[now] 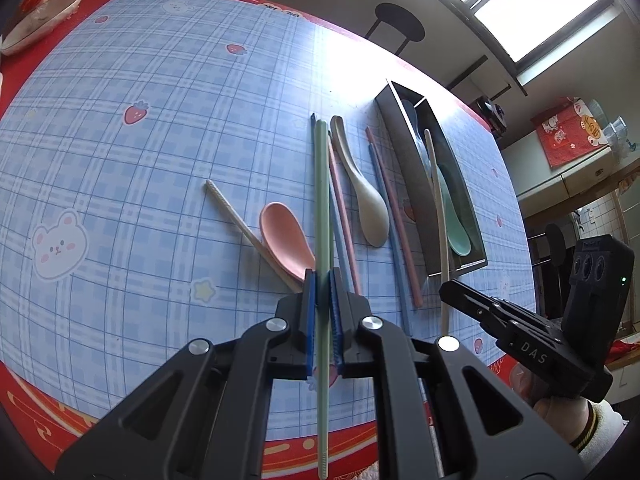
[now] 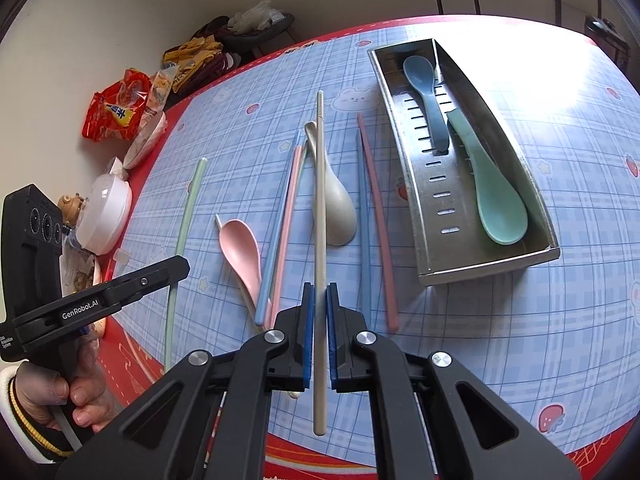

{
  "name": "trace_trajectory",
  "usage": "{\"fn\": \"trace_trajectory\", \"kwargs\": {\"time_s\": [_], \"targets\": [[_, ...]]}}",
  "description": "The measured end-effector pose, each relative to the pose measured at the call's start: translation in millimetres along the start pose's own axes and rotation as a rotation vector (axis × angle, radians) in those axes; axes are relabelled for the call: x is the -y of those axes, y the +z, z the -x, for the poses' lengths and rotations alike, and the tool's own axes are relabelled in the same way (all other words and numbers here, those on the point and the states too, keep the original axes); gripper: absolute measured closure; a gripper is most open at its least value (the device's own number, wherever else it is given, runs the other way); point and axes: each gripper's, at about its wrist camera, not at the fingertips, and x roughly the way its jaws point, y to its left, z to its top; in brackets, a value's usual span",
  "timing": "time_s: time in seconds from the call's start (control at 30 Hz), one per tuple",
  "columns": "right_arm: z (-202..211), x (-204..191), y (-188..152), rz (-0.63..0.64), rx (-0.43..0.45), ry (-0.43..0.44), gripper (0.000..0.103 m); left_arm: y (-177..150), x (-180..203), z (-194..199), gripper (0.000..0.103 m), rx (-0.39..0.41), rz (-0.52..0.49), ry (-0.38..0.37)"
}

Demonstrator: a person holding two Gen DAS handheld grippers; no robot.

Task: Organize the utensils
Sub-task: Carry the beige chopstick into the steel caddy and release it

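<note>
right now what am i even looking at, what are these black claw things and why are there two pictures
The black claws are two handheld grippers; a person holds one in each hand. Each carries a wide-angle camera looking along its fingers, which gives two pictures of the same table.

In the left camera's picture, the left gripper is shut on a green chopstick. The right gripper shows at the side. In the right camera's picture, the right gripper is shut on a beige chopstick.

On the blue checked tablecloth lie a pink spoon, a beige spoon and loose blue and pink chopsticks. A metal tray holds a dark blue spoon and a teal spoon. Snack bags and bowls sit at the table's edge.
</note>
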Motion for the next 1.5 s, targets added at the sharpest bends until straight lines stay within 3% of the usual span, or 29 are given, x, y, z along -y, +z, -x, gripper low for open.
{"fn": "trace_trajectory", "kwargs": {"time_s": [0.3,0.6,0.93,1.33,1.5], "targets": [[17.5,39.6,38.0,-0.019,0.037,-0.027,0.097,40.2,42.7,-18.9,0.092,-0.010,0.047,-0.113],[5.8,82.0,94.2,0.041,-0.017,-0.109,0.097,86.8,97.6,-79.1,0.092,-0.032,0.140,-0.210],[-21.4,102.6,123.4,0.040,-0.089,-0.132,0.097,117.2,125.8,-132.3,0.092,-0.047,0.151,-0.136],[-33.2,100.8,128.5,0.056,-0.099,-0.168,0.096,118.9,121.7,-161.1,0.092,-0.083,0.162,-0.084],[-29.7,95.5,128.6,0.058,-0.078,-0.186,0.096,119.2,126.5,-155.4,0.081,-0.067,0.122,-0.093]]}}
